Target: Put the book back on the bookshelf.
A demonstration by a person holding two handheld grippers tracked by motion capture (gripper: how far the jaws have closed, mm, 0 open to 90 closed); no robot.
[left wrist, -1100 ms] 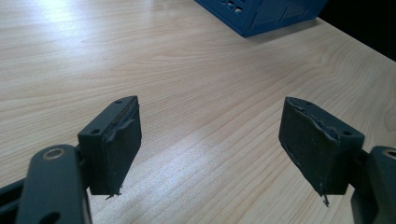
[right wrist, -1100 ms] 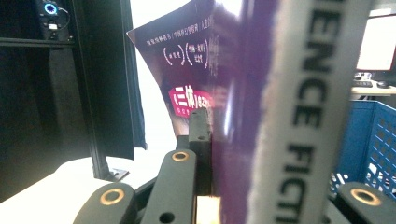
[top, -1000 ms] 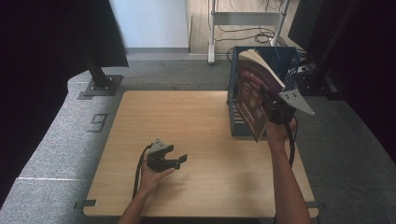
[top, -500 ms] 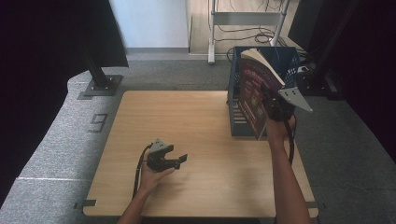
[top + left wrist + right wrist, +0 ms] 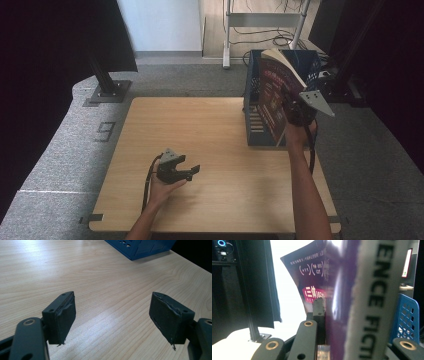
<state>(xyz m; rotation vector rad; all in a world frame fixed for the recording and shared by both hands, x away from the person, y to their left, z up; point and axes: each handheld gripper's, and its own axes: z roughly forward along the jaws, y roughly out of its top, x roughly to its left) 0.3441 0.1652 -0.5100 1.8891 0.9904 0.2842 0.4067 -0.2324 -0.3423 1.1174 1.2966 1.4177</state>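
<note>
high view: right tongs [image 5: 295,107] clamp a book [image 5: 272,95] held tilted above the blue crate [image 5: 252,125]; left tongs [image 5: 187,172] rest open on the bench [image 5: 200,125]. best lowered upright, slowly, clearing the crate's rim.

My left hand-held gripper [image 5: 192,171] sits low at the near left, jaws wide apart; my right hand-held gripper [image 5: 290,107] is raised far right, clamped tight.

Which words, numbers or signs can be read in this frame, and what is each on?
"ENCE FICTI", cut off at both ends: spine of the book held in the right hand-held gripper.
"9": grey floor mat left of the table.
Book cover print: too blurred to read.
</note>
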